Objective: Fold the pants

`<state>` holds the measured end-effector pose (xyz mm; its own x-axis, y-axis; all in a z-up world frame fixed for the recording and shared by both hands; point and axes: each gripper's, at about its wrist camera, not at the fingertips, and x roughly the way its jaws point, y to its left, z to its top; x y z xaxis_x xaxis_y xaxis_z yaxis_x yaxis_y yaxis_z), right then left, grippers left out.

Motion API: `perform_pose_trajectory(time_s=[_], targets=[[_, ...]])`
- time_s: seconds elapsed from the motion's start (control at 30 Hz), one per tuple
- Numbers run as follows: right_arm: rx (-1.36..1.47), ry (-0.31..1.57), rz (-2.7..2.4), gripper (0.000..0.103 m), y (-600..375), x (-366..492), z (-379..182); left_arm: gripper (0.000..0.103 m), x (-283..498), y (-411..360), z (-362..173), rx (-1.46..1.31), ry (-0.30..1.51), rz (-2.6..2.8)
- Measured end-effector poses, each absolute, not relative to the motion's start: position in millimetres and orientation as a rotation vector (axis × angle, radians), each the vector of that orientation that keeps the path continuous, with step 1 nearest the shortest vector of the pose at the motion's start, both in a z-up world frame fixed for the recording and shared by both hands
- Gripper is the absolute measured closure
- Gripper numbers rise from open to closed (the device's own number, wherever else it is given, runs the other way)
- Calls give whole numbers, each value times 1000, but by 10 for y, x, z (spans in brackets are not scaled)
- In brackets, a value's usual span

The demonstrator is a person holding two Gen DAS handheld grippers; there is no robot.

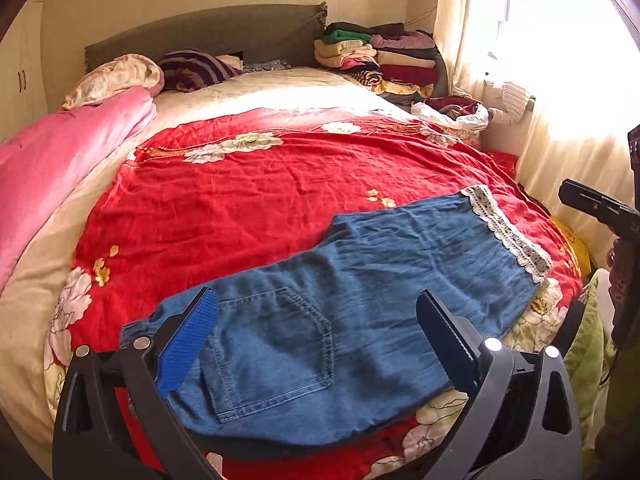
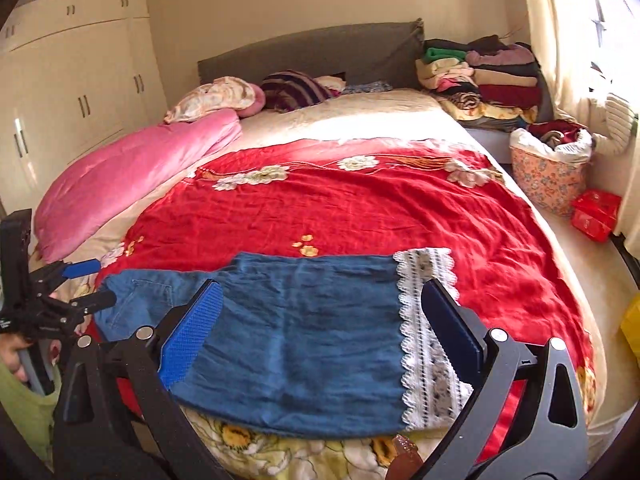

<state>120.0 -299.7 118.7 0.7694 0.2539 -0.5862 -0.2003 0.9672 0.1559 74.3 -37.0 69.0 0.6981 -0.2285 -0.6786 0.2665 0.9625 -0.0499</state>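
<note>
Under open left gripper, pants waistband hidden

The pants are lying flat on the bedspread at the near edge of the bed, their trimmed hem to the right. A quilt is lying along the left side, and stacked clothes are piled at the far right by the headboard.
</note>
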Motion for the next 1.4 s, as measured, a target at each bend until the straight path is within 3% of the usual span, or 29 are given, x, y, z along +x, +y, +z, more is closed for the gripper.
perform_pose_trajectory(time_s=[0.8,1.4], targets=[[216,674,34,9,-3817,994,933,4,1206,-1424,711,170,763,-439],[366,833,-15,9,-4059,1079,290,4,1841,-2104,385,260,837,-518]])
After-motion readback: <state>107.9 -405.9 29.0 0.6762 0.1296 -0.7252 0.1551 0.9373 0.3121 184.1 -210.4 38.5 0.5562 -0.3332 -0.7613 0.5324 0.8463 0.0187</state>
